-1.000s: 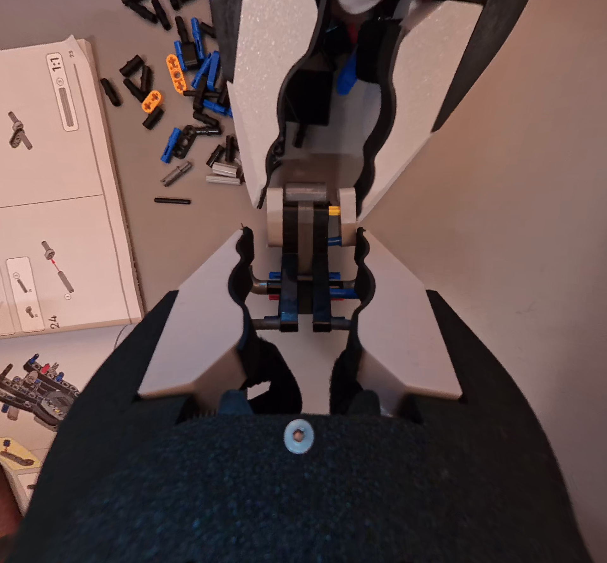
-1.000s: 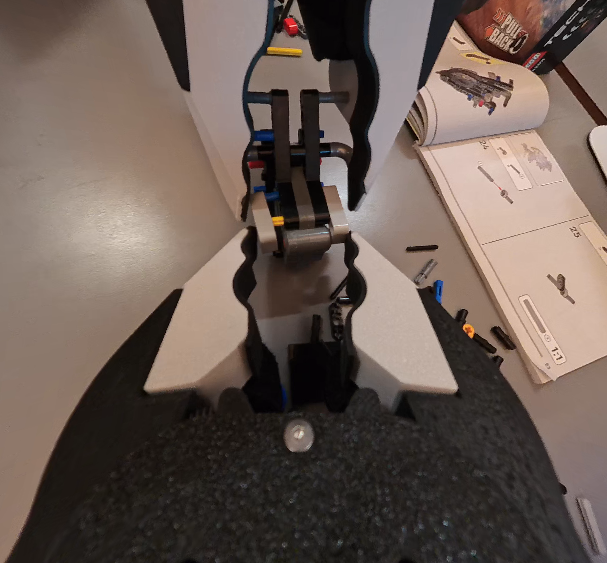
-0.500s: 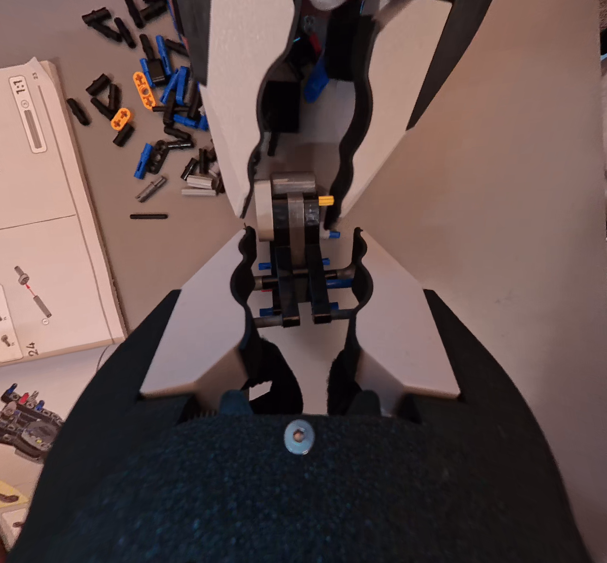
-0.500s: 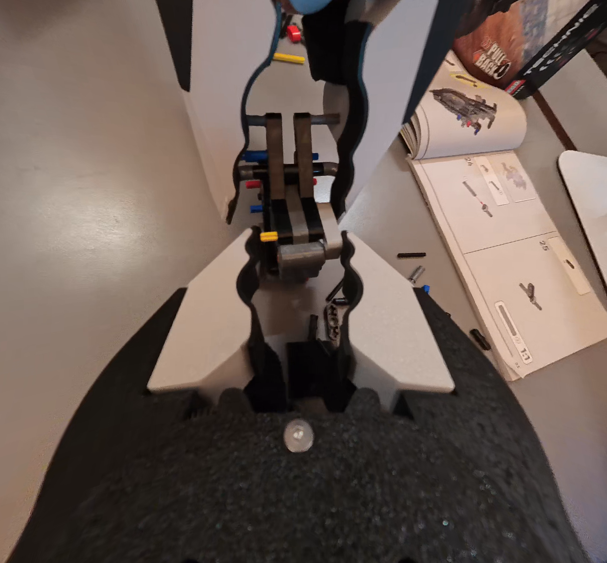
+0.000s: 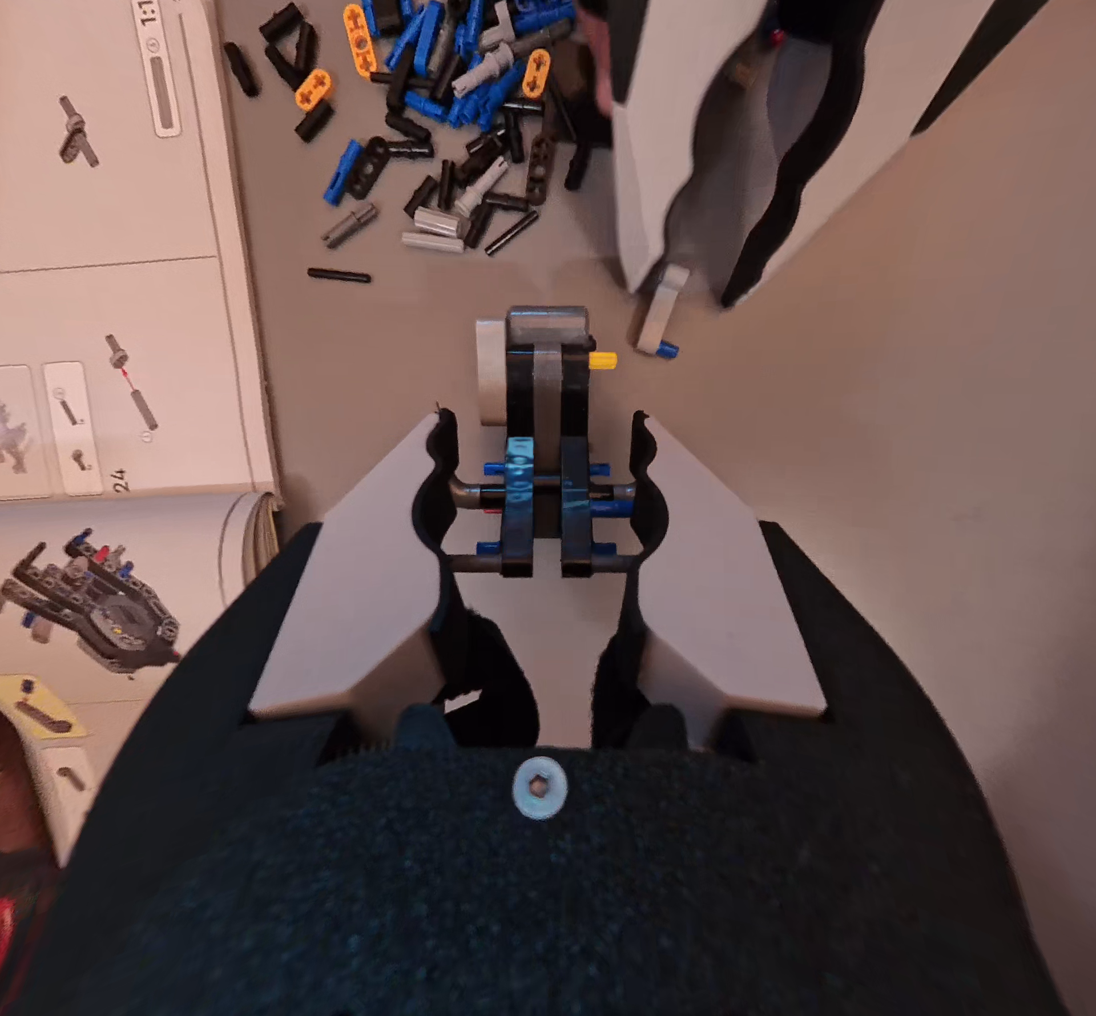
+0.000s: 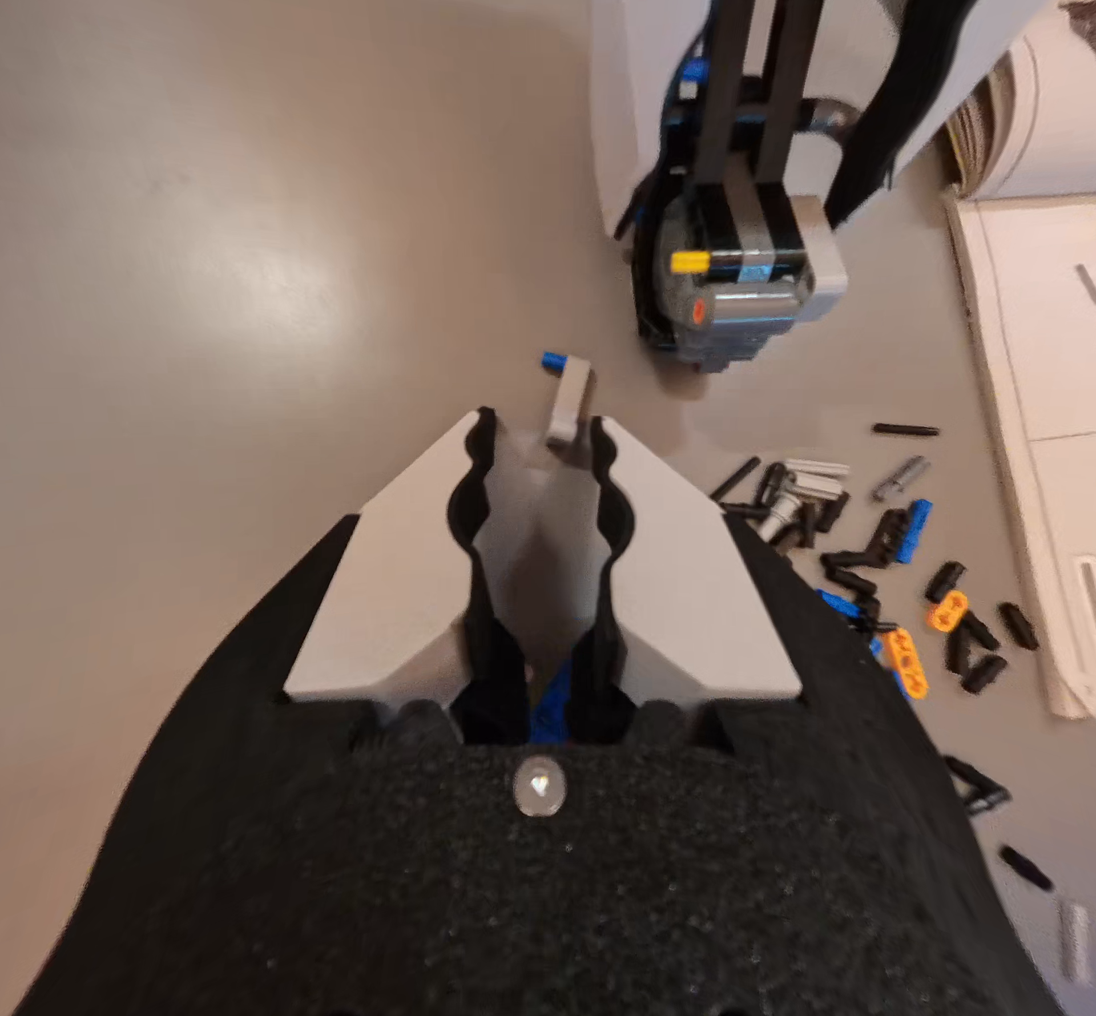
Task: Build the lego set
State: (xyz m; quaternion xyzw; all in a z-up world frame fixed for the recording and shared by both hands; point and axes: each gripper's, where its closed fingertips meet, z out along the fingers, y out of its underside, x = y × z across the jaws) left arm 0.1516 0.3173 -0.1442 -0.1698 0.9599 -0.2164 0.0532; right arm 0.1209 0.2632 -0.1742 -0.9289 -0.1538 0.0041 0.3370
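My left gripper (image 5: 539,424) is shut on the part-built Lego assembly (image 5: 545,442) of black beams, a grey block, grey axles, blue pins and a yellow pin. It holds the assembly by its axles, just above the table. The assembly also shows in the right wrist view (image 6: 741,258). My right gripper (image 6: 542,415) stands off to the side, its jaws a little apart. A small grey beam with a blue pin (image 6: 569,400) sits at its tips against the right-hand finger, not clamped. The beam also shows in the left wrist view (image 5: 658,317). I cannot tell if it rests on the table.
A pile of loose black, blue, grey and orange parts (image 5: 451,68) lies on the grey table (image 6: 237,216), and also shows in the right wrist view (image 6: 889,572). An open instruction booklet (image 5: 118,216) lies beside the pile.
The right gripper has pulled back and off to the side from the assembly. The small grey beam has come off the assembly's side and now sits at the right gripper's tips.
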